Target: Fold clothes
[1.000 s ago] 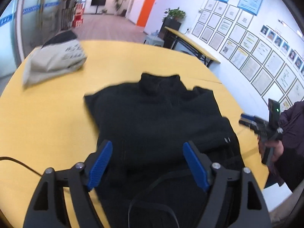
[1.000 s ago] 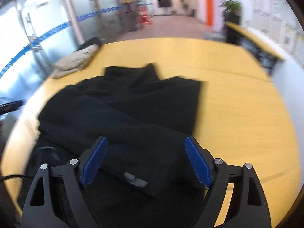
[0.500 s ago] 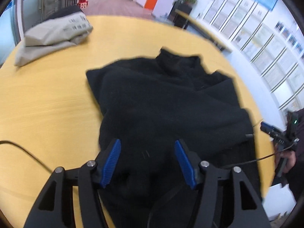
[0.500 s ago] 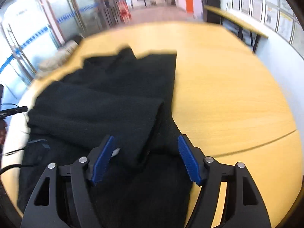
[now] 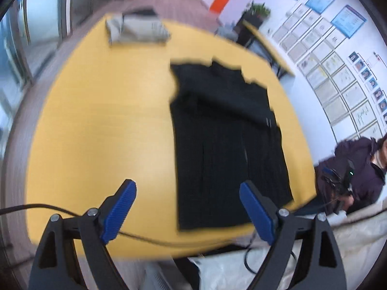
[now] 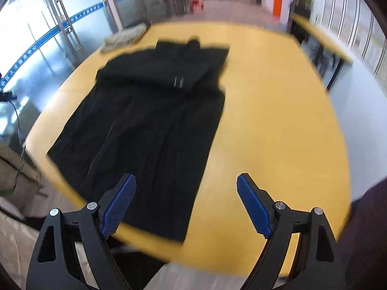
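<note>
You are pulling both grippers back off the black garment (image 5: 225,130), which is lying on the yellow table (image 5: 101,125); left gripper (image 5: 191,207) and right gripper (image 6: 186,203) have just been opening, empty; motion is blurring edges.

We've pulled both grippers back off the black jacket (image 6: 154,125) to the desk (image 6: 278,120) edge; left gripper (image 5: 187,213) & right gripper (image 6: 186,206) jaws just reopened wide, nothing between.
</note>
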{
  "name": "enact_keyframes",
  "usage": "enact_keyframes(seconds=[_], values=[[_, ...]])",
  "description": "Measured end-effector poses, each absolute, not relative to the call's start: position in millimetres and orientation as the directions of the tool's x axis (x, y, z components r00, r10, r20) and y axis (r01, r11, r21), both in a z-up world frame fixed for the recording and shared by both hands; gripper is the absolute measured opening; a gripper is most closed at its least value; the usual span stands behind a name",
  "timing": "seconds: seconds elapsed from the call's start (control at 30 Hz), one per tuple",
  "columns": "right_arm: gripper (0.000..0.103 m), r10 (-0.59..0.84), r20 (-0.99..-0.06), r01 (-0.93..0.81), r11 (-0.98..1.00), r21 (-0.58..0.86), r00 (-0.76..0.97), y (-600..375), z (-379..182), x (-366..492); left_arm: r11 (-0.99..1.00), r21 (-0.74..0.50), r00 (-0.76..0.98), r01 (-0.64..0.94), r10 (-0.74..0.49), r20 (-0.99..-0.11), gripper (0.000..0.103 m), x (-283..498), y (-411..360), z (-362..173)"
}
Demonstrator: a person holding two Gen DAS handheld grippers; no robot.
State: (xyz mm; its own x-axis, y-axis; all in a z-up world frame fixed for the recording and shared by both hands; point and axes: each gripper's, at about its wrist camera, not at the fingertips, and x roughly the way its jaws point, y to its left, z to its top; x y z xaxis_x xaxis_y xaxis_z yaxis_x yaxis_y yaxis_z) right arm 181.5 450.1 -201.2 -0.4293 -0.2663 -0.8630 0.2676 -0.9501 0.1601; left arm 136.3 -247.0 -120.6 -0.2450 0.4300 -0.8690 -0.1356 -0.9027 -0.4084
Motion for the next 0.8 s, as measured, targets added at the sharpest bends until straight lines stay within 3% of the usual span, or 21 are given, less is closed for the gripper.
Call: enact_keyframes(seconds=[0.13,0.23,0.33,0.7,0.8], values=[[0.086,-0.310,-0.887,0.252,-0.940,0.231,-0.342,473.1,-252.9,210.2,-0.875,-0.483,-0.138,-0.041,0.484,-0.864,0.089,156.8,-232.0,-195.7],[0.071,-0.356,-0.893,0.261,-0.922,0.287,-0.274,469.4,-288.6,213.2,-0.842,-0.539,-0.101,-0.007,0.537,-0.838,0.083,155.6,-216.1,-234.5],[0.068,-0.411,-0.874,0.241,-0.904,0.354,-0.259,465.0,-312.8,206.9,-0.806,-0.592,-0.067,0.027,0.589,-0.805,0.083,154.2,-200.2,-272.6],[0.068,-0.467,-0.832,0.233,-0.881,0.411,-0.299,451.7,-347.4,191.0,-0.830,-0.556,-0.011,0.035,0.556,-0.831,0.083,136.1,-185.5,-319.5],[0.060,-0.498,-0.820,0.266,-0.862,0.432,-0.281,441.0,-348.5,186.4,-0.846,-0.533,0.006,-0.014,0.533,-0.846,0.083,135.2,-182.7,-322.1]])
